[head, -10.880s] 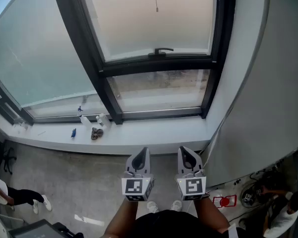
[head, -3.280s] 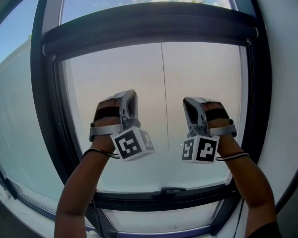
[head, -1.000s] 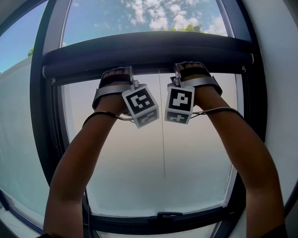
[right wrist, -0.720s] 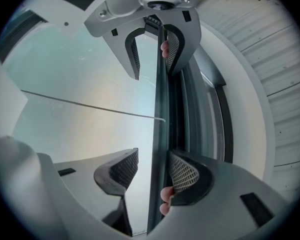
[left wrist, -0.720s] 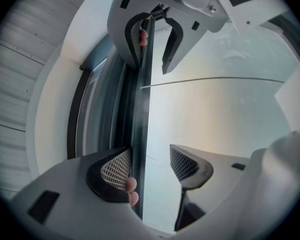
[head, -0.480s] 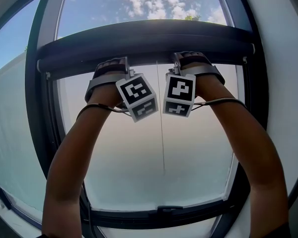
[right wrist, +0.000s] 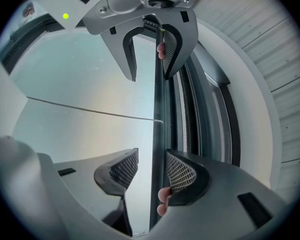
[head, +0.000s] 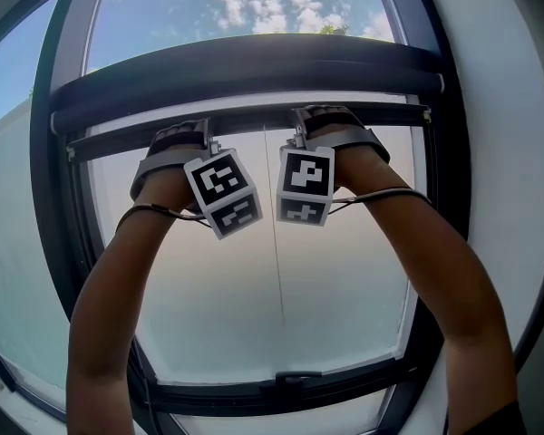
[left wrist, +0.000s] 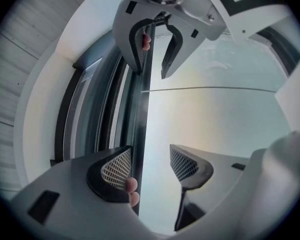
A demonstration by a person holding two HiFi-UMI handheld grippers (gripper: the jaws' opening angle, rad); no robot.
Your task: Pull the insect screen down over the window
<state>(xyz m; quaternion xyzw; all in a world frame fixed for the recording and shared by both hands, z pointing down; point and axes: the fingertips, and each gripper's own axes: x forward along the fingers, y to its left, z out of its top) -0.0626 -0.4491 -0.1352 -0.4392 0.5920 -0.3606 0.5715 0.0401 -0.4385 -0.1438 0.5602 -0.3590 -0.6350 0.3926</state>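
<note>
Left gripper (left wrist: 150, 159), right gripper (right wrist: 151, 154) both part-open, straddling screen pull bar (right wrist: 159, 74), unclamped.

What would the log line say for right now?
arms: raised | left gripper: open, screen bar between jaws | right gripper: open, same bar between jaws | bar: near window top

Left gripper (left wrist: 150, 155): jaws apart, straddling the screen pull bar (left wrist: 139, 109).
Bar sits just beside one pad, with a clear gap to the other.
</note>
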